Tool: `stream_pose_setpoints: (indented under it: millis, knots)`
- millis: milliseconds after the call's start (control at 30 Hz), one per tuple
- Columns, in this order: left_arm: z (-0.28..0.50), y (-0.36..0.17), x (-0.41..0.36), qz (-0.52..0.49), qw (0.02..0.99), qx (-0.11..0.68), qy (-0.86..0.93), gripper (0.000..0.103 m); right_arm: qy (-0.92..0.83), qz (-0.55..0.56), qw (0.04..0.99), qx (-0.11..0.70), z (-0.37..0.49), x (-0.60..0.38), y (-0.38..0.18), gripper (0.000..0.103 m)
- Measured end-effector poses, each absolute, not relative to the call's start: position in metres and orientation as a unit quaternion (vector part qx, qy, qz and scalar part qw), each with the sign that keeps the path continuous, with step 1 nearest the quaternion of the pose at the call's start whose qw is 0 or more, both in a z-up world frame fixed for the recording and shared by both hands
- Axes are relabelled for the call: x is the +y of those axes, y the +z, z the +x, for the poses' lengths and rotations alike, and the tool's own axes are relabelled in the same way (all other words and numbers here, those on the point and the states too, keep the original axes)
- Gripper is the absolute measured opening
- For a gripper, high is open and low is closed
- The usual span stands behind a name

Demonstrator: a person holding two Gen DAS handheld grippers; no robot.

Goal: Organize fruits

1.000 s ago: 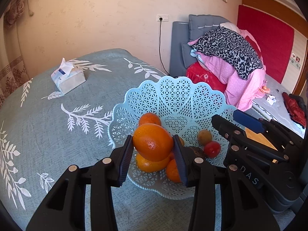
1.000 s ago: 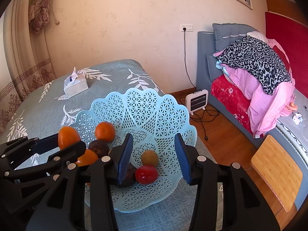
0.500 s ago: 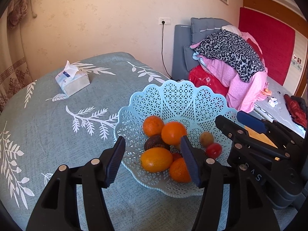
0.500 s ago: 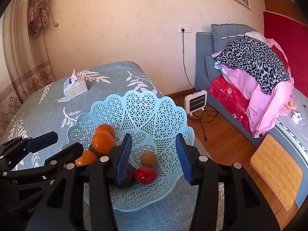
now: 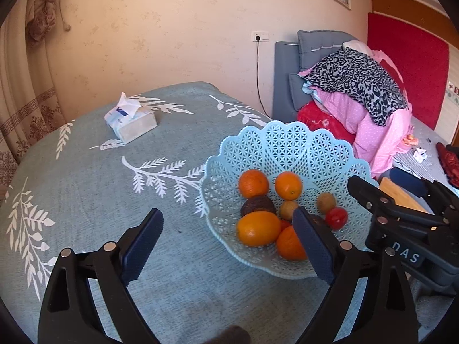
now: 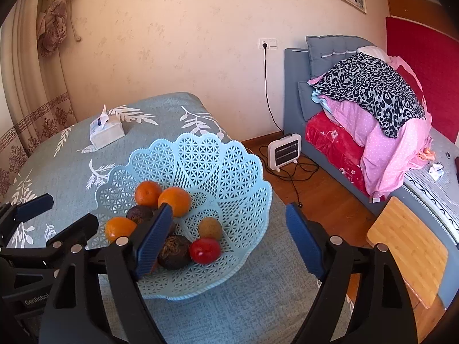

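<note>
Both grippers hover spread over a blue basket of fruit — neither holds anything.

The pale blue lattice basket (image 5: 287, 149) sits on the teal, leaf-patterned surface (image 5: 86, 189), near its edge on the bedroom side. Inside lie four oranges (image 5: 258, 228), two small brownish fruits (image 5: 326, 200), a dark wrinkled fruit (image 5: 257, 205) and a red tomato-like one (image 5: 336, 218), all touching or just beside one another. The left gripper (image 5: 226, 243) has its fingers (image 5: 142, 243) spreading wider, with bare cloth and the basket's near rim showing between them. The right gripper (image 6: 229, 236) is also opening — its left pad stands in front of the oranges, its right pad past the rim. A tissue pack (image 5: 130, 120) rests well apart at the far side.
</note>
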State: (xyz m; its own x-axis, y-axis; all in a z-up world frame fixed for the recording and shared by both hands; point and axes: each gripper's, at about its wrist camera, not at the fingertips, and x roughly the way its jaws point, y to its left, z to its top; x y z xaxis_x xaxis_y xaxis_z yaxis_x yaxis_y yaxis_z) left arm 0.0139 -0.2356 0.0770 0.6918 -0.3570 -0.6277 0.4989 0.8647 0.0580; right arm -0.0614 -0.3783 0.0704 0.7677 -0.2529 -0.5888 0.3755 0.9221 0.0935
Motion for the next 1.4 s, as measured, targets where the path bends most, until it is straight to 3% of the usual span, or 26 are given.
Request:
stream_pose_setpoints:
  millis: [300,1400]
  knots:
    - [0.004,0.078,-0.219,0.113,0.922,0.309,-0.205,0.094,-0.154,0.090,0.936,0.303,-0.085,-0.369,0.071,0.090]
    - [-0.012,0.071,-0.230,0.166,0.924,0.287,-0.189,0.095,-0.142,0.080,0.935,0.315,-0.094,-0.358,0.063,0.091]
